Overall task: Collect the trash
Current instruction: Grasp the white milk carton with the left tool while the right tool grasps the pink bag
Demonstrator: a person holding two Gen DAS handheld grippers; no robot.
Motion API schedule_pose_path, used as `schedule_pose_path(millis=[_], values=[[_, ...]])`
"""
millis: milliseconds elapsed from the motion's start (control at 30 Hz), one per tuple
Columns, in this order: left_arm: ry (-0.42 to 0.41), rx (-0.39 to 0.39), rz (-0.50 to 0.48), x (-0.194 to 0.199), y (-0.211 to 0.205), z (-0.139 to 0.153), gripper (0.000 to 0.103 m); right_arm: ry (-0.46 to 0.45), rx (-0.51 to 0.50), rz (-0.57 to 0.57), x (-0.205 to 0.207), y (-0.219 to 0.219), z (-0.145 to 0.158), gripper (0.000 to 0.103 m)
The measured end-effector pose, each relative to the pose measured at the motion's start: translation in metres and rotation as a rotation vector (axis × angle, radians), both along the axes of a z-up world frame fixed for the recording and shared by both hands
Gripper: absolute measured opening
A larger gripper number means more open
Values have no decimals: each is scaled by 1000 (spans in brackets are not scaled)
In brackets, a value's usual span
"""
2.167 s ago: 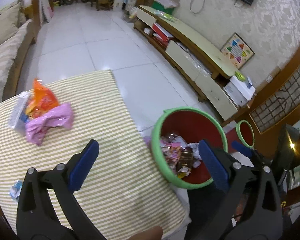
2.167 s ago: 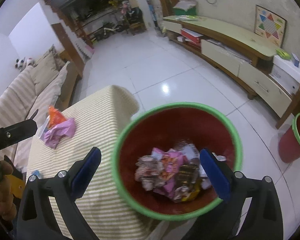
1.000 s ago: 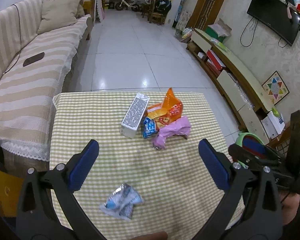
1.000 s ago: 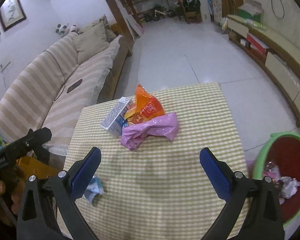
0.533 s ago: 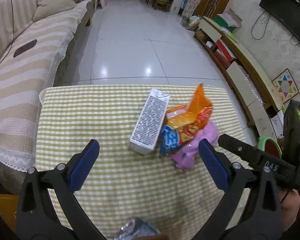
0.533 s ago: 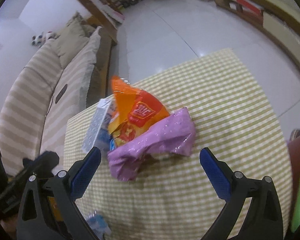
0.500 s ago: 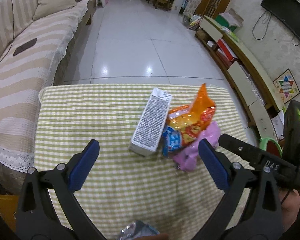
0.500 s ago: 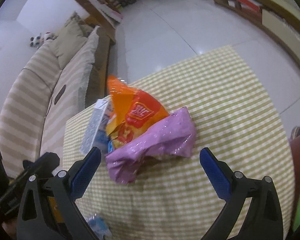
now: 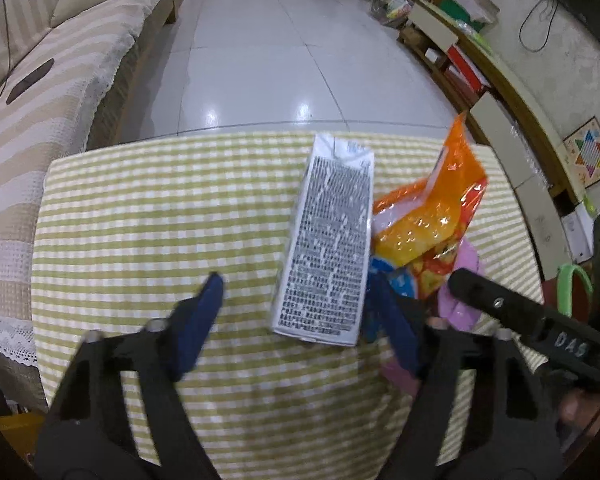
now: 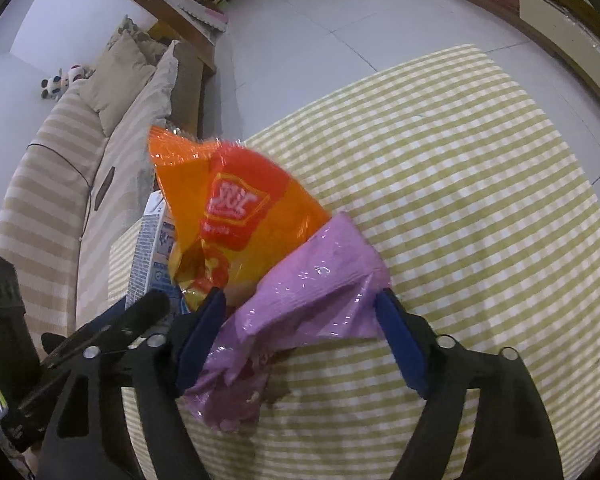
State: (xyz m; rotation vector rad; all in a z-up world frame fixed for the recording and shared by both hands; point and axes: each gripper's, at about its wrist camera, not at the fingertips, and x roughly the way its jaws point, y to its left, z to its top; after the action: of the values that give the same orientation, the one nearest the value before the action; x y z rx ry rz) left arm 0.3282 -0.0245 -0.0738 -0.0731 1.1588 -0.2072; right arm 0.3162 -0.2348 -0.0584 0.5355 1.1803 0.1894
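Observation:
A white carton (image 9: 328,236) with black print lies on the green checked tablecloth (image 9: 148,216). My left gripper (image 9: 296,312) is open, its jaws on either side of the carton's near end. An orange snack bag (image 9: 428,216) and a pink plastic wrapper (image 9: 466,276) lie right of the carton. In the right wrist view my right gripper (image 10: 300,328) is open around the pink wrapper (image 10: 312,300), whose near part lies between the blue pads. The orange bag (image 10: 228,208) stands behind it, the carton (image 10: 152,248) at the left.
A striped sofa (image 9: 40,92) runs along the left. A low TV cabinet (image 9: 496,76) lines the right wall. A green bin rim (image 9: 568,284) shows past the table's right edge. The tablecloth (image 10: 480,184) spreads to the right of the trash pile.
Both grippers have moved forward and down onto the pile. Their jaws have narrowed, the left around the carton, the right around the pink wrapper.

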Motion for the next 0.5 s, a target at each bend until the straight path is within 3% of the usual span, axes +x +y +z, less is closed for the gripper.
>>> schedule_pose_path(millis=[67,267,367,400,500], values=[[3,-9,-2,0,0,-2,43,-4,-12,18,1,2,0,61],[-12,14,-7,-8,-3,0,42,-15,-27,53,-4,8,2,49],[-27,22,-1,-15,-3,5,41,-33,-31,66,-9,6,7,27],[-33,27,1,-17,-3,8,41,-37,-31,75,-12,5,9,11],[-37,26,9,-23,0,11,41,-39,-32,94,-18,7,13,10]])
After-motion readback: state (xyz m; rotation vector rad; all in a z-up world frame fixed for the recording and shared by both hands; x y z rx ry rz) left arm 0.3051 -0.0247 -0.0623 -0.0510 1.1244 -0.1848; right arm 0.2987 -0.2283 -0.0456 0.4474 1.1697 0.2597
